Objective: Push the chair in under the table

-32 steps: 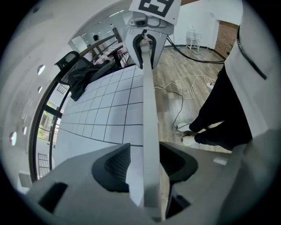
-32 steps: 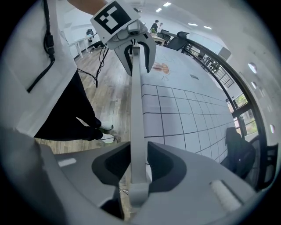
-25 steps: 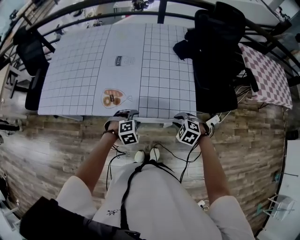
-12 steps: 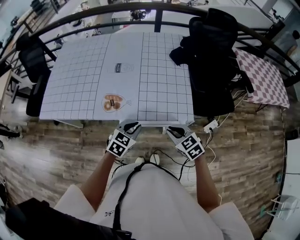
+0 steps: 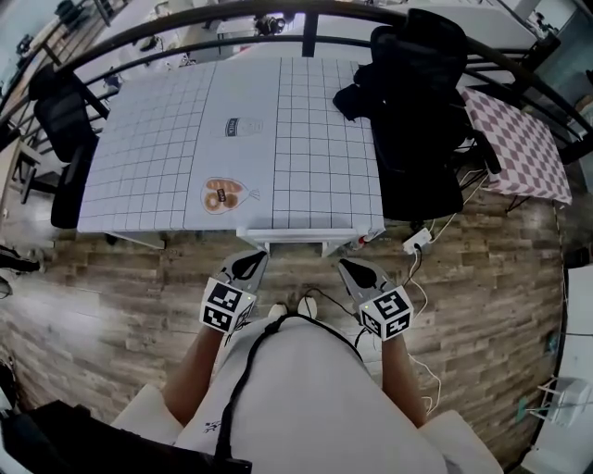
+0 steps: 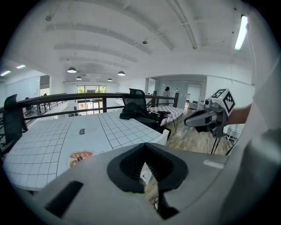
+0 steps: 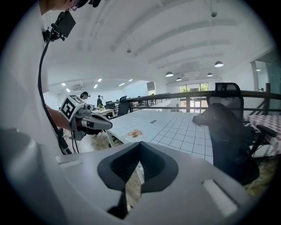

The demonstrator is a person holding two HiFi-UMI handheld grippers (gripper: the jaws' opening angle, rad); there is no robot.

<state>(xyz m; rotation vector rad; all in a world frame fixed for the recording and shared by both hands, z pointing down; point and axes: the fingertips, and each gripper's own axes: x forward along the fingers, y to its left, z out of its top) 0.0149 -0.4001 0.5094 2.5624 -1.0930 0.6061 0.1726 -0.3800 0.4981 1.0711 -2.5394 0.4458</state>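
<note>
A black office chair (image 5: 422, 111) with a dark garment over it stands at the right side of the white gridded table (image 5: 148, 139). A second black chair (image 5: 63, 130) stands at the table's left side. A white frame part (image 5: 295, 238) shows under the table's near edge; what it belongs to I cannot tell. My left gripper (image 5: 250, 264) and right gripper (image 5: 349, 268) hang over the wooden floor, short of that edge, pointing at the table. Both have just been closing with nothing between the jaws and are now shut and empty. Each gripper view shows the other one: the right gripper (image 6: 193, 121) and the left gripper (image 7: 107, 125).
An orange food packet (image 5: 224, 194) and a small label (image 5: 239, 125) lie on the table. A power strip (image 5: 414, 244) and cables lie on the floor by my feet. A checkered-cloth table (image 5: 519, 139) stands at the right, and a black railing (image 5: 185, 23) curves behind.
Both grippers drew back from the table's near edge toward my body and rose. They rolled, and their jaws went from open to shut.
</note>
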